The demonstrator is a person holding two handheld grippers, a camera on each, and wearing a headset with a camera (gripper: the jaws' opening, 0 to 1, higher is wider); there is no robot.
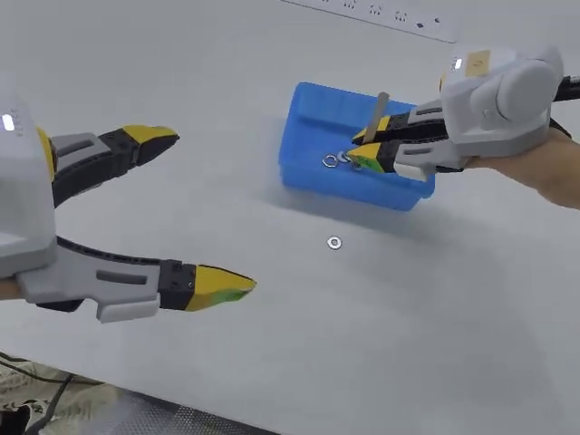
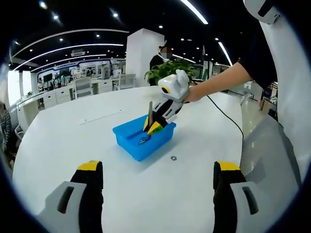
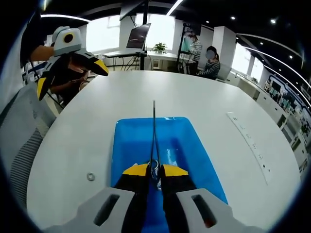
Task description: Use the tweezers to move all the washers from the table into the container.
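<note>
The big white table (image 1: 408, 317) is the largest thing here. A long white power strip (image 1: 381, 14) lies at its far edge.

Next is the blue container (image 1: 317, 177). It sits on the table, out in front and a bit to the right. In the right gripper view the container (image 3: 180, 141) lies right under the jaws.

The left gripper (image 1: 215, 210) is held above the table on the left, well apart from the container. Its 2 jaws are spread wide and hold nothing. In the right gripper view the left gripper (image 3: 68, 58) is far off at the top left.

The right gripper (image 1: 358, 149) is over the container. Its 2 jaws are squeezed tight on the tweezers (image 1: 381, 107). In the right gripper view the thin tweezers (image 3: 154, 126) stick out straight past the yellow tips, above the blue floor. The left gripper view has the right gripper (image 2: 158, 124) leaning down into the container (image 2: 143, 148).

A small bunch of shiny washers (image 1: 333, 161) lies inside the container, just beside the right gripper's tips. I cannot count them.

1 washer (image 1: 334, 242) lies on the table, near the container's front wall but apart from it. It also shows in the left gripper view (image 2: 173, 158) and the right gripper view (image 3: 91, 176).
</note>
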